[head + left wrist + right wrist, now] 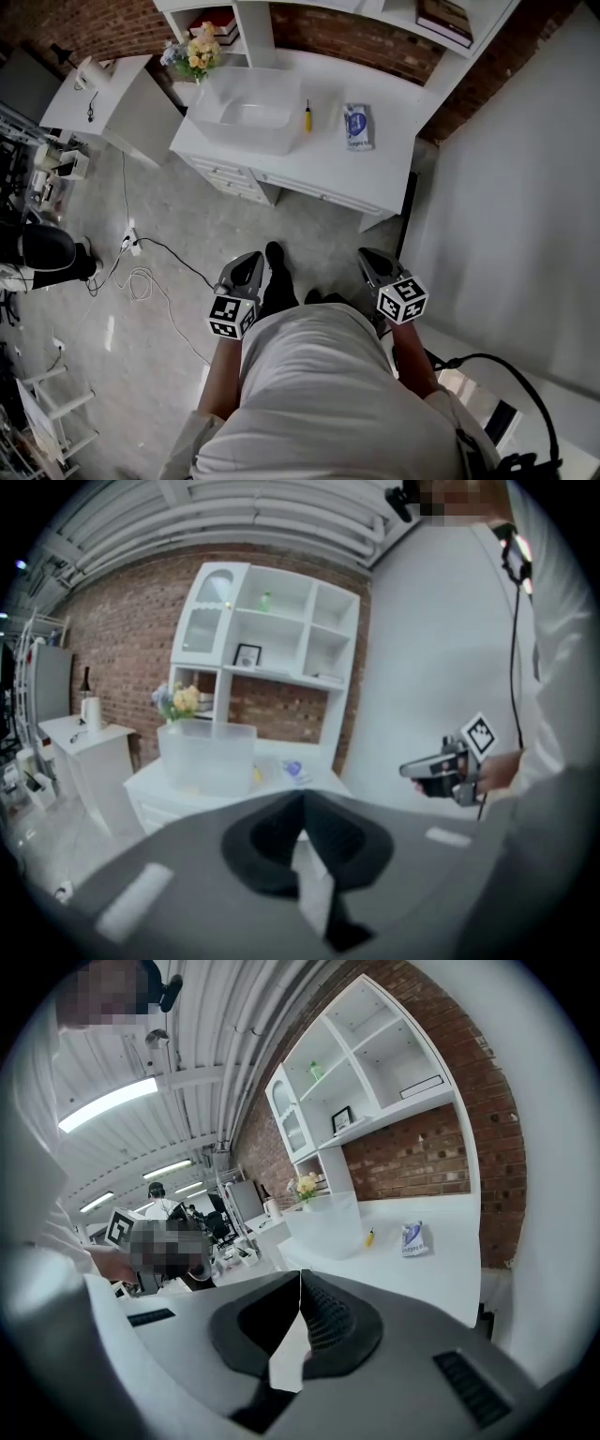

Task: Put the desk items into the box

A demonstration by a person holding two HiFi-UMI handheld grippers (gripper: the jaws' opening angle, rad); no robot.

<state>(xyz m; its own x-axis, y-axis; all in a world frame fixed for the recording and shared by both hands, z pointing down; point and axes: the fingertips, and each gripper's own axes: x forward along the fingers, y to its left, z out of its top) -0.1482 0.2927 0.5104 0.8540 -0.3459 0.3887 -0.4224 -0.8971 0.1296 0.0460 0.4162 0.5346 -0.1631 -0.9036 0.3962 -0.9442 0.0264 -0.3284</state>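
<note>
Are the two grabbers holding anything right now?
Nothing is held. The left gripper and the right gripper are both shut and empty, away from the desk.

— Where's the box (246, 117)?
— On the desk (323, 161), upper centre of the frame, with flowers (199, 52) at its upper left.
— And to its right?
— A screwdriver (307, 116) just beside it, then a packet (357, 126), both on the desk.

One box (239, 139), one yellow tool (307, 117), one packet (357, 126)
</note>
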